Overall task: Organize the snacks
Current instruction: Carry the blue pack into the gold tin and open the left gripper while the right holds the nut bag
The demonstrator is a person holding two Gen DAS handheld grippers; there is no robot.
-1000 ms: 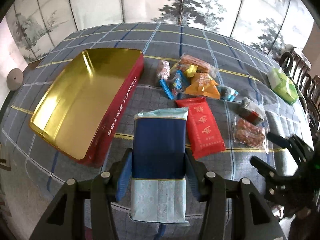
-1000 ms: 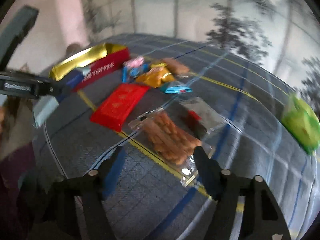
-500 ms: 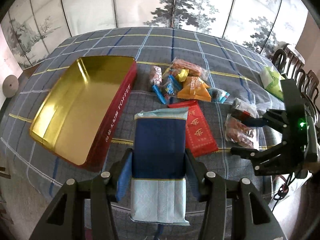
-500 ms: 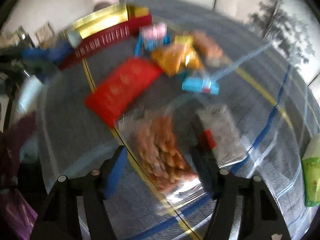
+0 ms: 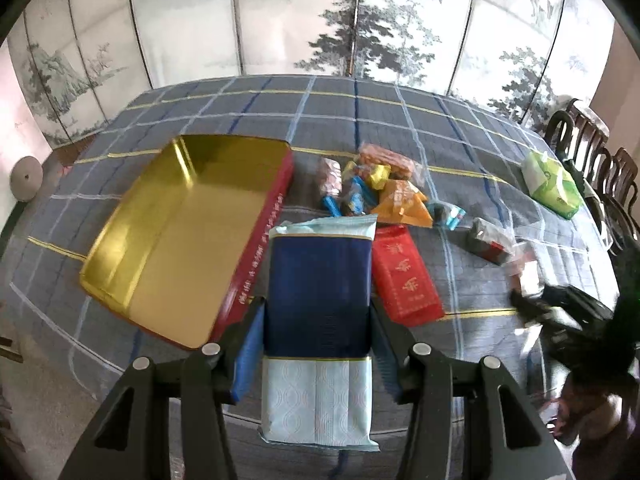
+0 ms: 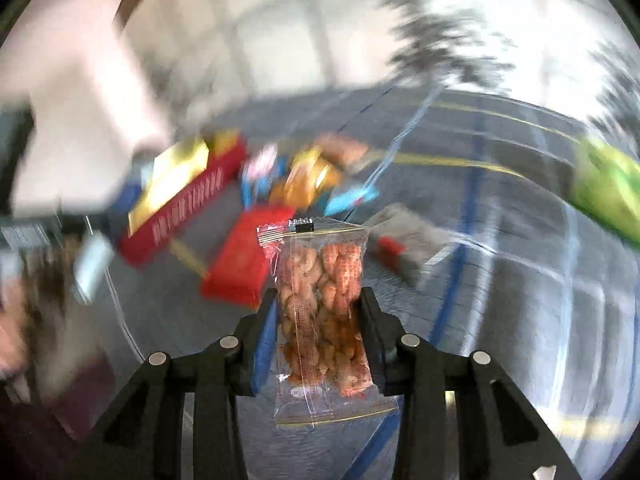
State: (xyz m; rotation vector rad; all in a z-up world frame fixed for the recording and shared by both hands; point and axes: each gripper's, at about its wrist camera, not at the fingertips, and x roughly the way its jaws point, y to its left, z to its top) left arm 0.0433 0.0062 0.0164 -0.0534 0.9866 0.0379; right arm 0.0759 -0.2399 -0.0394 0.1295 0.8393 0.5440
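Note:
My left gripper (image 5: pixel 318 312) is shut on a dark blue and pale blue snack packet (image 5: pixel 318 300), held above the table next to the open gold tin with red sides (image 5: pixel 176 236). The tin is empty. My right gripper (image 6: pixel 320 300) has its jaws closing, with its pads pressed on a clear bag of orange-brown twisted snacks (image 6: pixel 322 304), lifted off the cloth. In the left wrist view the right gripper (image 5: pixel 532 312) shows dark and blurred at the right. A red flat packet (image 5: pixel 404 276) and several small sweets (image 5: pixel 360 188) lie on the cloth.
A green tissue pack (image 5: pixel 554 182) lies far right near dark wooden chairs (image 5: pixel 592 156). A grey and red sachet (image 5: pixel 486 240) sits right of the red packet. The checked tablecloth (image 5: pixel 360 120) covers a round table. A painted folding screen (image 5: pixel 320 20) stands behind.
The right gripper dropped over the clear snack bag, closed on it and lifted it while rolling. The bag left its spot on the cloth. The left gripper held still with its packet.

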